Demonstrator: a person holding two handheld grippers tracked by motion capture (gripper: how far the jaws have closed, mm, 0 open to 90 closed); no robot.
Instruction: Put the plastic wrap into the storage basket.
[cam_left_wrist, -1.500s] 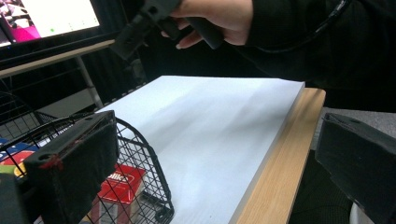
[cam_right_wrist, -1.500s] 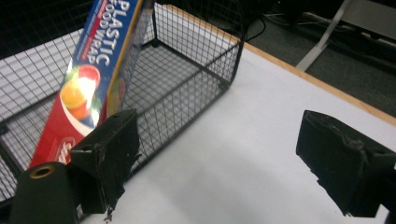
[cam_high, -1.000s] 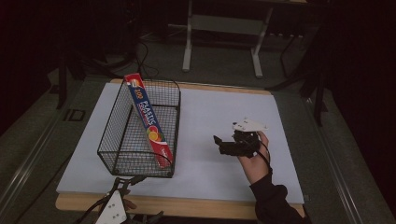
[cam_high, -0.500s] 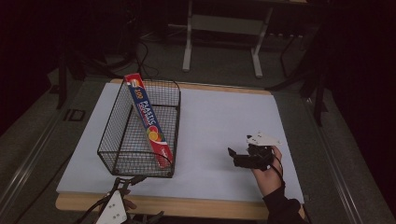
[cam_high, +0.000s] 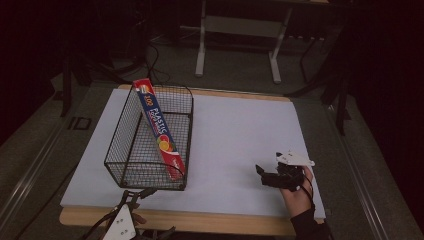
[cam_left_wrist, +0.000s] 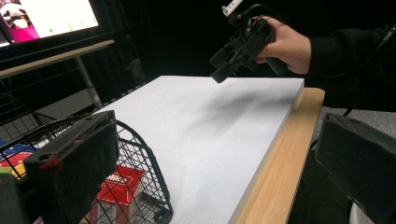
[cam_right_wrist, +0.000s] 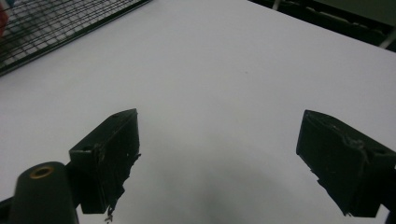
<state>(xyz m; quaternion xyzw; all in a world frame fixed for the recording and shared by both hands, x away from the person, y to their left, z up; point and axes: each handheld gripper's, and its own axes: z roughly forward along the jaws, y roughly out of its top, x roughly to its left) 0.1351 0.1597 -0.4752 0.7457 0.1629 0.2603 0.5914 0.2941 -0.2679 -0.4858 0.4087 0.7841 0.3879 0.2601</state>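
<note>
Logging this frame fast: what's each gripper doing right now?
Left gripper: open, empty, beside the wire basket.
Right gripper: open, empty, over the white board.

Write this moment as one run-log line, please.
box: leaning in wire basket | right gripper: open, empty, above white board | left gripper: open, beside basket

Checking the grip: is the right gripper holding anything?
No, the right gripper has its jaws wide apart over the bare white board.

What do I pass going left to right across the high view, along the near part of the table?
Left tool → wire basket → red box of plastic bags leaning inside the basket's right side → bare white board → right tool, jaws open.
</note>
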